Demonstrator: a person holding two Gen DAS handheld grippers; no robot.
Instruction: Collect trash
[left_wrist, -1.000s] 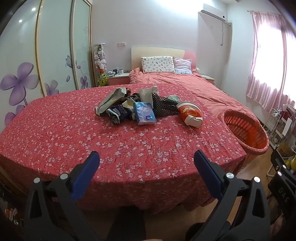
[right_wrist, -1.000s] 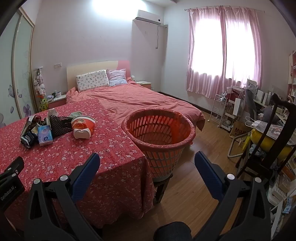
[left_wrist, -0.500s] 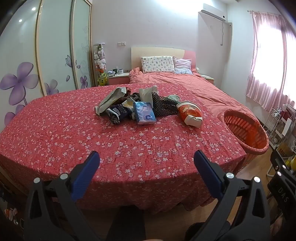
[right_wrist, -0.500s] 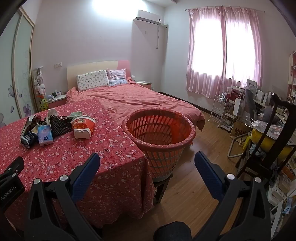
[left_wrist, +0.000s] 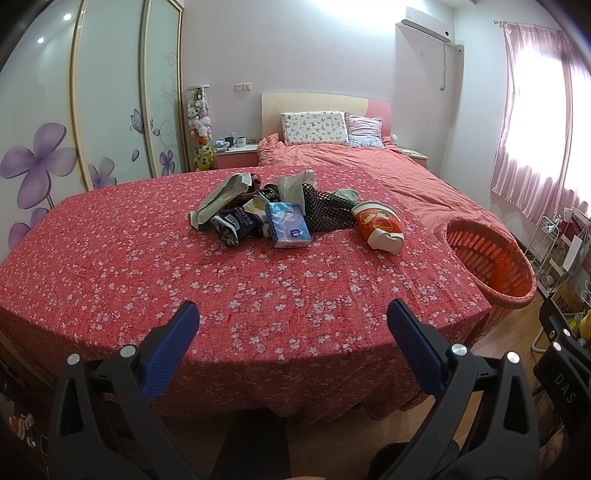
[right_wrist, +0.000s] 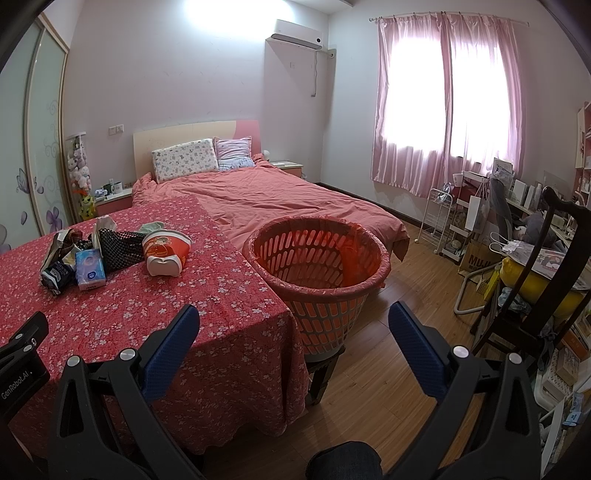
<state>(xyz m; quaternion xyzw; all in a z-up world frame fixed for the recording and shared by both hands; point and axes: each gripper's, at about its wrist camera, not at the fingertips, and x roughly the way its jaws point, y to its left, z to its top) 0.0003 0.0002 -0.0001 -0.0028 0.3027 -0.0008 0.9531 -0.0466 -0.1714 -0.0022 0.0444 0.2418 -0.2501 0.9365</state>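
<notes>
Left gripper (left_wrist: 291, 317) is hanging over the near edge of the table in the red floral cloth (left_wrist: 147, 266), blue-padded fingers spread wide, gripping nothing. Right gripper (right_wrist: 293, 321) is likewise gaping and bare, sitting past the table's right corner, pointing at the orange slotted plastic basket with a red liner (right_wrist: 317, 254) that is standing just beside the table. Trash pile is lying mid-table, well apart from both grippers: blue tissue pack (left_wrist: 288, 225) nearest, red-and-white paper cup (left_wrist: 380, 225) lying on its side to the right, dark crumpled wrapper (left_wrist: 234, 221) to the left, black mesh bag (left_wrist: 325, 210) and grey-green pouch (left_wrist: 221, 195) behind. Smaller bits in the pile are too tangled to identify. Pink bed (right_wrist: 280, 203) is sitting beyond.
</notes>
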